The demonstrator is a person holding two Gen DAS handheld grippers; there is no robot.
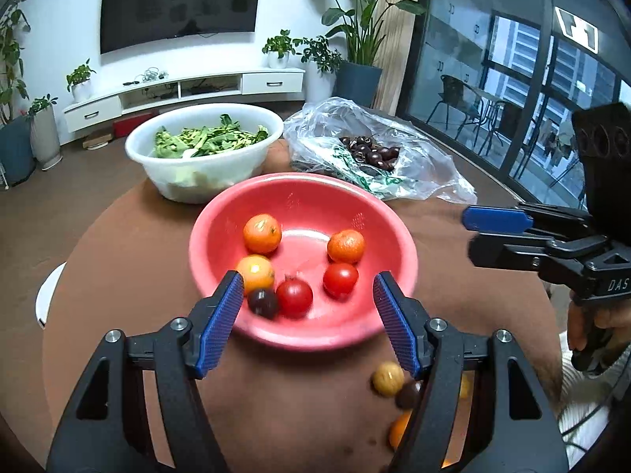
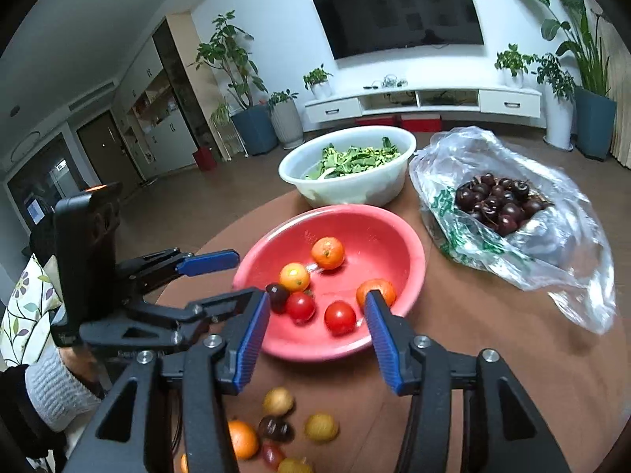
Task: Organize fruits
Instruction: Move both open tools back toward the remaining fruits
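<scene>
A red bowl [image 1: 370, 232] [image 2: 394, 236] sits mid-table and holds three oranges [image 1: 262, 233], two red tomatoes [image 1: 340, 280] and a dark plum [image 1: 263, 302]. My left gripper [image 1: 307, 295] is open and empty, just above the bowl's near rim. My right gripper [image 2: 317, 313] is open and empty over the bowl's near side; it also shows in the left wrist view [image 1: 479, 236] at the right. Loose fruits lie on the table near me: a yellow one [image 2: 278, 401], a dark plum [image 2: 276, 429], an orange [image 2: 241, 439], another yellow one [image 2: 321, 427].
A white bowl of greens [image 1: 197, 181] [image 2: 355, 193] stands behind the red bowl. A clear plastic bag of dark cherries [image 1: 372, 151] [image 2: 497, 201] lies at the back right. The round brown table [image 1: 130, 276] ends close on both sides.
</scene>
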